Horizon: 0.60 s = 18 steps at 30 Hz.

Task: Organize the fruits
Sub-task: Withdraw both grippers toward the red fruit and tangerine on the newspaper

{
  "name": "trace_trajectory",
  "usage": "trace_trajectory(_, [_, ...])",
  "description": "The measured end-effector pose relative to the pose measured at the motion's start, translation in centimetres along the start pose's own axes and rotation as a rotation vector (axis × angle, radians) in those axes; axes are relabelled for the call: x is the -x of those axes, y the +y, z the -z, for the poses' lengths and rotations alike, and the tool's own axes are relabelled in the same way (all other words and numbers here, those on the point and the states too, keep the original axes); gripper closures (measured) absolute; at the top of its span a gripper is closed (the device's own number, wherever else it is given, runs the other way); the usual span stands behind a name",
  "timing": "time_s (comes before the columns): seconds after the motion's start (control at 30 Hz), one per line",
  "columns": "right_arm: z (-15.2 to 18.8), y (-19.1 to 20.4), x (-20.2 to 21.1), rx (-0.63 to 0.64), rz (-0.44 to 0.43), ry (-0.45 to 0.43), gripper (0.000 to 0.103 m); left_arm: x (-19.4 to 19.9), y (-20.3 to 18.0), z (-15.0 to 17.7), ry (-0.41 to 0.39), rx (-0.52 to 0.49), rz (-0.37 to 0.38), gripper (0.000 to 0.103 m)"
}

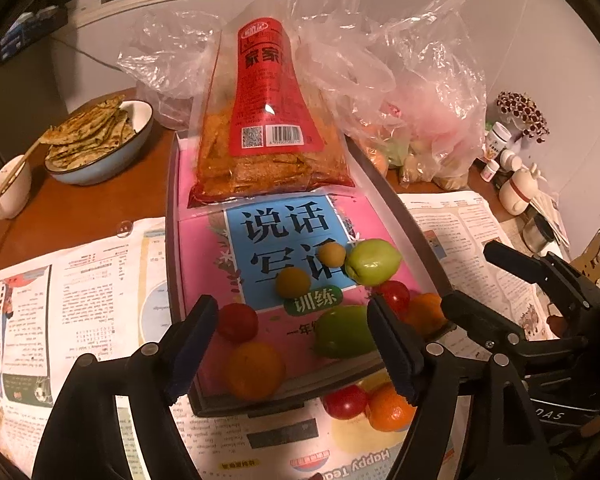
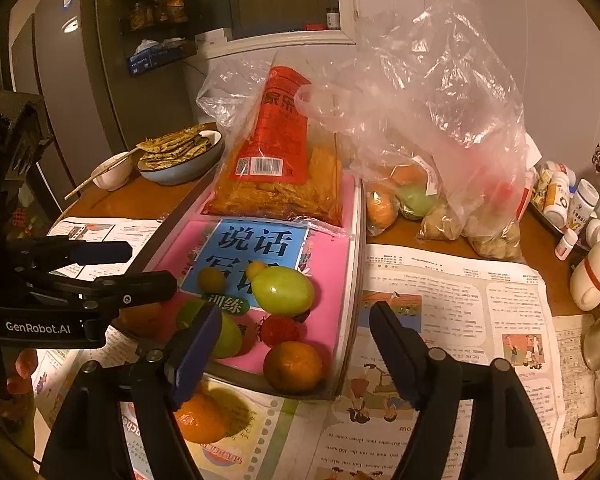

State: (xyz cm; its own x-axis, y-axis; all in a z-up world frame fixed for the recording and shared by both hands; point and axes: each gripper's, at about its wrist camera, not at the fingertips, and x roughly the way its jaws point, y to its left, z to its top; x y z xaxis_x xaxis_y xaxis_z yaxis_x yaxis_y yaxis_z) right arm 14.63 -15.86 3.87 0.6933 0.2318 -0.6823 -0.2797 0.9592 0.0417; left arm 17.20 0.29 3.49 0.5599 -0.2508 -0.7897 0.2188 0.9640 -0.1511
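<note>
Left wrist view: the fruits sit gathered at the near end of a shallow tray [image 1: 404, 216] lined with a pink book cover, two green ones [image 1: 374, 261], a few small yellow and red ones and an orange [image 1: 254, 370], while a red fruit [image 1: 345, 401] and another orange [image 1: 390, 406] lie outside on the newspaper [image 1: 80, 292] by the tray's near edge. The left hand-held gripper [image 1: 292, 350] hangs wide open and empty above the tray's near end; the right hand-held gripper [image 2: 296, 356] is likewise spread and empty over the tray's near right corner. I judge a placement finished, so next comes fetching the loose pair. A snack packet [image 1: 268, 140] fills the tray's far end, limiting room; crumpled plastic bags [image 2: 432, 120] holding more produce stand at the bench's far edge, a bowl of flatbread [image 1: 100, 140] far left.
</note>
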Motion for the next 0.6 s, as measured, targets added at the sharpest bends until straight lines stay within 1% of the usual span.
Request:
trace_trajectory(0.17, [0.0, 0.4, 1.5, 0.011, 0.001, -0.029, 0.020, 1.1, -0.1, 0.5, -0.012, -0.008, 0.005, 0.025])
trace_trajectory(0.3, [0.2, 0.9, 2.6, 0.021, -0.007, -0.046, 0.019, 2.0, 0.0, 1.0, -0.018, -0.010, 0.007, 0.025])
trace_trajectory(0.6, [2.2, 2.7, 2.9, 0.073, -0.044, -0.016, 0.018, 2.9, 0.0, 2.9, -0.003, -0.018, 0.007, 0.025])
